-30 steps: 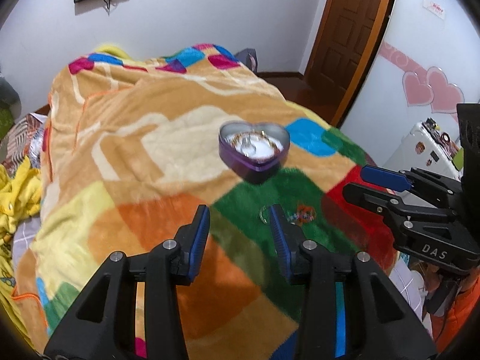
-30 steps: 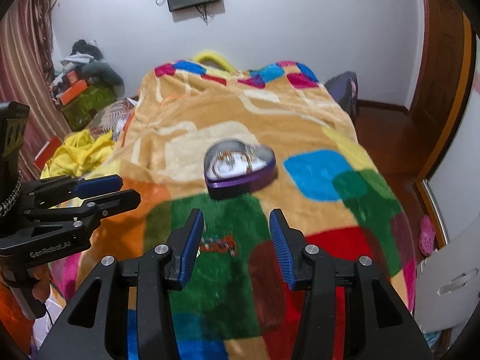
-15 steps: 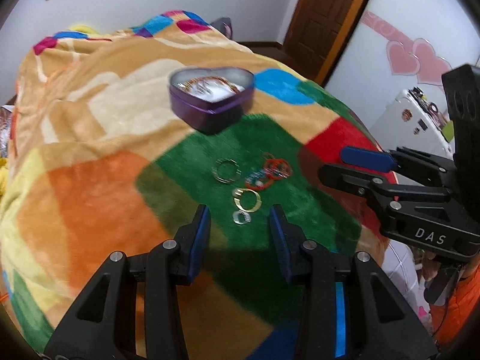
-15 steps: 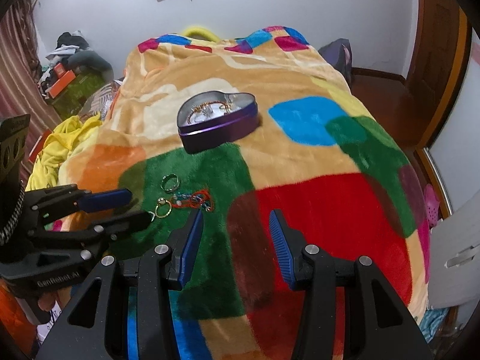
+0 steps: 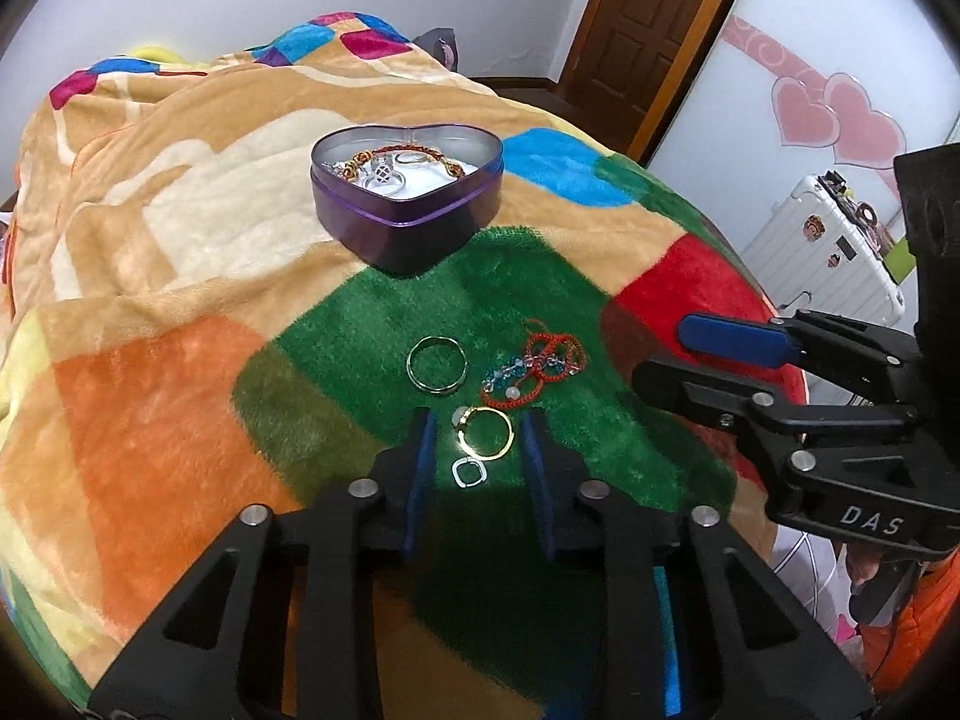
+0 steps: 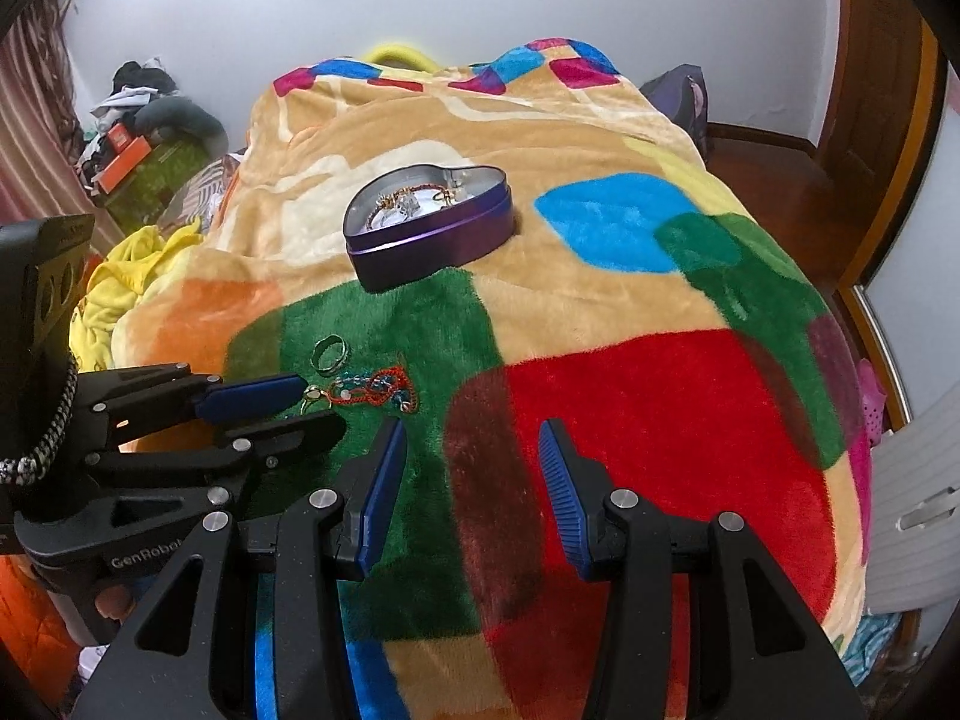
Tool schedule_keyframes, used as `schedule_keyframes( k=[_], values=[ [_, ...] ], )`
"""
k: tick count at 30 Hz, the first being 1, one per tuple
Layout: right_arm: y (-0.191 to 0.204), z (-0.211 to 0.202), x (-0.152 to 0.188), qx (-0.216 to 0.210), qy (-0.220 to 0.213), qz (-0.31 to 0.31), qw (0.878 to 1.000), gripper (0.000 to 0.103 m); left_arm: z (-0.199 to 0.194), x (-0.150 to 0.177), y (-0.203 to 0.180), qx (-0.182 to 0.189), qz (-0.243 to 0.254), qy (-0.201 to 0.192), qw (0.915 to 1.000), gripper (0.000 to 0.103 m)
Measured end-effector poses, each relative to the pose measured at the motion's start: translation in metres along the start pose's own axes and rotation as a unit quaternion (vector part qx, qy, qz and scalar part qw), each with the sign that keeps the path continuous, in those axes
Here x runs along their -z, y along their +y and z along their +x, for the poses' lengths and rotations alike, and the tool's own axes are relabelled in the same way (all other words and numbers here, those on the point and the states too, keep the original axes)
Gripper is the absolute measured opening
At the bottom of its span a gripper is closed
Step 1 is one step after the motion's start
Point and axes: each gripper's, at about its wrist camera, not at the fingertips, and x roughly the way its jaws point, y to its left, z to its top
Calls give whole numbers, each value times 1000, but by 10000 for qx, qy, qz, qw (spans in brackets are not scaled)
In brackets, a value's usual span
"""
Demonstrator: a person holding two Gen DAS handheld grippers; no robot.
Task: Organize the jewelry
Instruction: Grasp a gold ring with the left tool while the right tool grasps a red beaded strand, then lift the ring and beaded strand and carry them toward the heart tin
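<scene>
Jewelry on a patchwork blanket (image 5: pixel 150 408) in a bedroom.
Both grippers, left (image 5: pixel 480 450) and right (image 6: pixel 474 480), have jaws apart; loose rings (image 5: pixel 437 365) and cords (image 5: pixel 534 369) lie on the green patch, near the purple heart tin (image 5: pixel 408 222). White walls, brown door (image 5: pixel 648 30), suitcase (image 5: pixel 822 240).

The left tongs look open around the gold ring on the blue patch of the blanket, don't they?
Not quite: the patch is green, not blue. The left wrist view shows the left tongs open around the gold ring, which lies on the green patch of the blanket.
</scene>
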Motion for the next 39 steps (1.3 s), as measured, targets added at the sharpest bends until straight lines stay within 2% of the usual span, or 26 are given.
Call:
schedule_keyframes(
  k=[1,2,10,17,22,27,29,31,32,33,34,39],
  values=[
    [0,1,0,-5,16,-7,10000,42,1,0,-1,-5,26,-10,10000,20],
    [0,2,0,-8,24,-12,10000,42,1,-1,-2,-14,44,-16,10000,20],
    [6,8,-6,-74,62,-83,9999,42,-16,-6,7,27,-151,-306,9994,20],
    [18,25,-12,-103,193,-302,9993,42,-39,-14,26,-166,-342,-677,9970,20],
    [29,33,-14,-80,196,-531,9984,53,-42,-13,43,-267,-572,-699,9956,20],
    [38,38,-13,39,82,-794,9968,53,-40,-8,49,-292,-666,-668,9951,20],
    [37,37,-13,31,64,-800,9968,48,-41,-8,49,-263,-660,-669,9952,20],
    [38,35,-13,-36,55,-836,9965,29,-41,-8,48,-240,-656,-665,9953,20],
    [39,35,-12,-76,72,-876,9961,24,-40,-8,48,-237,-649,-659,9954,20],
    [40,33,-11,-116,77,-905,9958,14,-41,-9,47,-229,-647,-659,9955,20],
    [41,34,-11,-132,90,-932,9955,10,-41,-9,47,-220,-645,-661,9955,20],
    [43,30,-13,2,-43,-841,9965,9,-46,-11,42,-241,-587,-732,9953,20]
  ],
)
